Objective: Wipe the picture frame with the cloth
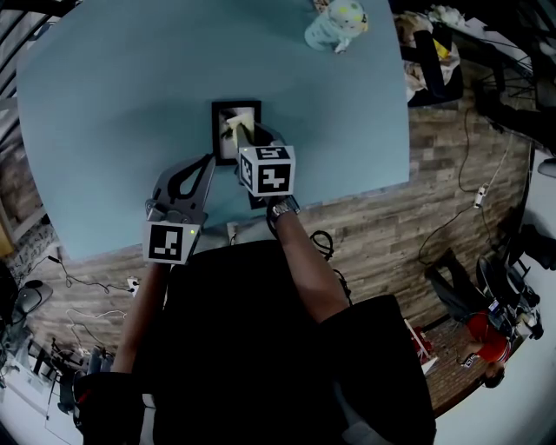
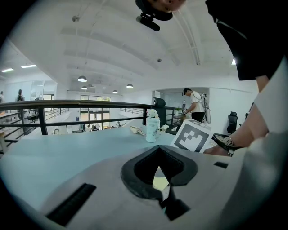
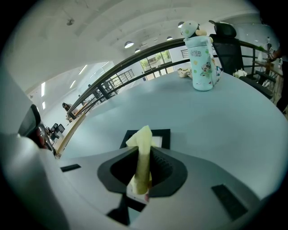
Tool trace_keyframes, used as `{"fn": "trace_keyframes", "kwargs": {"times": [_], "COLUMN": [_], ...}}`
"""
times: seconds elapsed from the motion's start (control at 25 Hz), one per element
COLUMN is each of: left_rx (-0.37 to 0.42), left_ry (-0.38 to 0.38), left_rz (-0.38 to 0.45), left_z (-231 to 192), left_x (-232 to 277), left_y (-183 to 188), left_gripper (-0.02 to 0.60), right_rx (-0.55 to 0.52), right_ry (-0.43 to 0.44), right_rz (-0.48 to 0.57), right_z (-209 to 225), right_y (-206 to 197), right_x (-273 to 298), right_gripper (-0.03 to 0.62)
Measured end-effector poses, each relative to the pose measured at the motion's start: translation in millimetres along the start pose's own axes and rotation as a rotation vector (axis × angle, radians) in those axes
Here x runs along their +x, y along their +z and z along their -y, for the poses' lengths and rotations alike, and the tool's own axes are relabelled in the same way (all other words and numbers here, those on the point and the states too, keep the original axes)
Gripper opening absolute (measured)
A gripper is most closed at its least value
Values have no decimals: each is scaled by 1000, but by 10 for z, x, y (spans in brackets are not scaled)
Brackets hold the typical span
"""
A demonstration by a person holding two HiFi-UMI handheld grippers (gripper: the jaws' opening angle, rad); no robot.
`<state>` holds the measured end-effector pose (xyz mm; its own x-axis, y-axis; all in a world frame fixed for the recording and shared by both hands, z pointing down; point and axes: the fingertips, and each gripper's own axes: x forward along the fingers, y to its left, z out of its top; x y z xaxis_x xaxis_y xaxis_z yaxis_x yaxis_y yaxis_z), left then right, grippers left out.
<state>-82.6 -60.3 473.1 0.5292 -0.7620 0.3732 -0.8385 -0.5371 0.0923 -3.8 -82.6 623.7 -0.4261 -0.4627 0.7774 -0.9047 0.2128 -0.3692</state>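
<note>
A black picture frame (image 1: 221, 113) lies flat on the blue table (image 1: 113, 104), close to the near edge. My right gripper (image 1: 253, 139) hovers over the frame's near right part, shut on a folded pale yellow cloth (image 1: 235, 128). In the right gripper view the cloth (image 3: 143, 155) sticks up between the jaws of the right gripper (image 3: 144, 152), with the frame (image 3: 163, 133) just beyond. My left gripper (image 1: 209, 161) stands just left of the frame, jaws together and holding nothing. The left gripper (image 2: 159, 150) tips meet in its own view, and the right gripper's marker cube (image 2: 192, 137) shows at its right.
A pale green bottle with a toy-shaped cap (image 1: 335, 24) stands at the table's far right; bottle (image 3: 201, 63); bottle (image 2: 152, 126). Clutter (image 1: 423, 48) lies past the table's right edge. Cables (image 1: 469, 187) run over the wood floor. A railing (image 2: 67, 108) runs behind the table.
</note>
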Motion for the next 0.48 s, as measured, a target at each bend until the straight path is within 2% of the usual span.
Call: {"fn": "trace_keyframes", "kwargs": {"times": [0.48], "left_rx": [9], "left_ry": [-17], "left_rz": [5], "left_z": [135], "left_x": [3], "left_y": [30], "left_gripper": [-3], "right_rx": [22], "right_ry": [-26], "right_rz": [25], "right_z": [184], "right_y": [25], "right_x": [-135], "right_gripper": [58]}}
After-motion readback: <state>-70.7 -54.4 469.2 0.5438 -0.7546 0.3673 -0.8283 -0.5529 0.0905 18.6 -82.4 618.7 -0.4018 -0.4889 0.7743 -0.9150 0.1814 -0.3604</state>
